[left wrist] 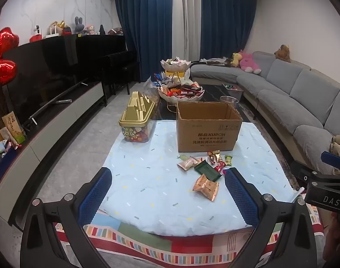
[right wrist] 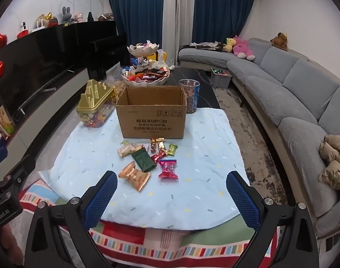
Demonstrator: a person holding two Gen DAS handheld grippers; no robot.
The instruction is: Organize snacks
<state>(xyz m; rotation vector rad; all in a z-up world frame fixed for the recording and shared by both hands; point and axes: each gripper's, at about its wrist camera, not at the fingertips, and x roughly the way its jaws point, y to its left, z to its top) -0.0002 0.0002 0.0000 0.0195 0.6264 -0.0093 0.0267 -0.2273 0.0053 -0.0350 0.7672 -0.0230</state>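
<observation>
Several wrapped snacks lie on a light blue cloth in front of an open cardboard box: a copper packet, a dark green packet, a pink candy, beige packets and small candies. The left wrist view shows the same box, copper packet and green packet. My left gripper is open and empty, low over the cloth's near edge. My right gripper is open and empty, just short of the snacks.
A gold-lidded candy tub stands left of the box, a clear jar behind it on the right. Tiered snack bowls sit farther back. A grey sofa runs along the right, a TV cabinet along the left.
</observation>
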